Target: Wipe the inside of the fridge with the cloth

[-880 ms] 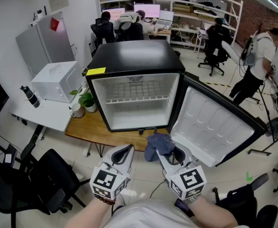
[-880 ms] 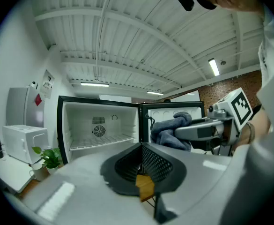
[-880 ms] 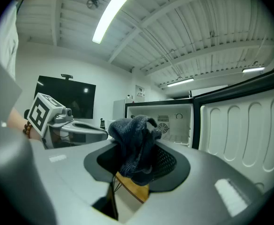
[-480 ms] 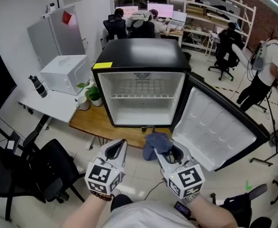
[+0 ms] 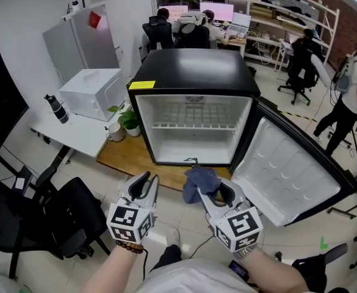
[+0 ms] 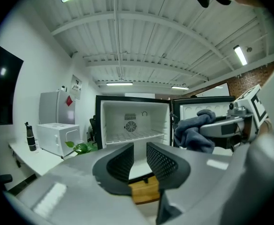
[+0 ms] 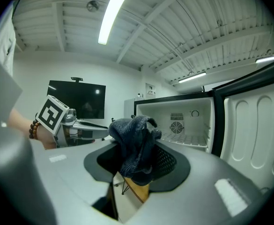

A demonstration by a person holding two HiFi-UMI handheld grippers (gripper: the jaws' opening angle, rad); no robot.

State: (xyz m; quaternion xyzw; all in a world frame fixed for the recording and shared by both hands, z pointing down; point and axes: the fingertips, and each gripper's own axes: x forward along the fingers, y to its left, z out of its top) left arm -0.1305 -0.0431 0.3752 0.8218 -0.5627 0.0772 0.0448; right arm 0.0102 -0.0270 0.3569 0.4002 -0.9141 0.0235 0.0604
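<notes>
Two grippers hover side by side in front of the small black fridge [image 5: 193,69], which stands on a low wooden table [image 5: 124,159] with its white-lined door [image 5: 288,176] swung wide to the right. The right gripper [image 5: 213,191] is clamped on a crumpled blue-grey cloth [image 7: 134,144], which bunches up above the jaws and hangs out in front of them, short of the cabinet opening. The left gripper [image 6: 140,159] carries nothing; its jaws stand only a narrow gap apart.

The step in hand looks like bringing the cloth into the cabinet. To do it well, the right gripper should go in low and level, under the wire shelf [image 5: 193,126], so that the loose bunch of fabric, not the hard jaw tips, meets the white floor and walls. The grip likely needs to stay firm, since dragging could pull the cloth free.
</notes>
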